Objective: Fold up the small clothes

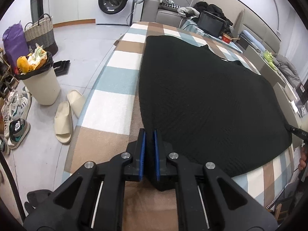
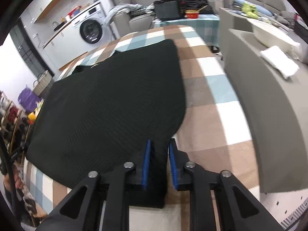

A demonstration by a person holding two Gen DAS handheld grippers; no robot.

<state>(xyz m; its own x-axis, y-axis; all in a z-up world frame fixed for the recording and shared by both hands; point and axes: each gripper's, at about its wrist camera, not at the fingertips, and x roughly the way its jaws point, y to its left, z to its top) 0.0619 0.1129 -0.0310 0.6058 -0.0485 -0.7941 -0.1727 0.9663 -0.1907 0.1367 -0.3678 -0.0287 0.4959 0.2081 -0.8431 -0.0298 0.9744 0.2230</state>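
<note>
One dark green knitted garment (image 1: 202, 100) lies spread flat on one checked blanket (image 1: 115, 88) of brown, white and pale blue squares. The left gripper (image 1: 149, 154) has its two blue-padded fingers (image 1: 142, 154) drawn close together on a near corner of the garment, with a fold of the fabric pinched between them and hanging down behind the pads. The right gripper (image 2: 159, 165) holds the other near corner in the same manner: its two blue pads (image 2: 146, 163) stand a little wider apart, with a thick bunch of the dark fabric filling the gap between them. In the right wrist view the garment (image 2: 115, 100) extends away from the gripper toward the far end of the blanket (image 2: 207, 100). On the floor beside the blanket stand one cream waste bin (image 1: 42, 84) filled above its rim, two cream slippers (image 1: 66, 115) and one woven basket (image 1: 41, 32). One white washing machine (image 1: 115, 2) stands against the far wall.
</note>
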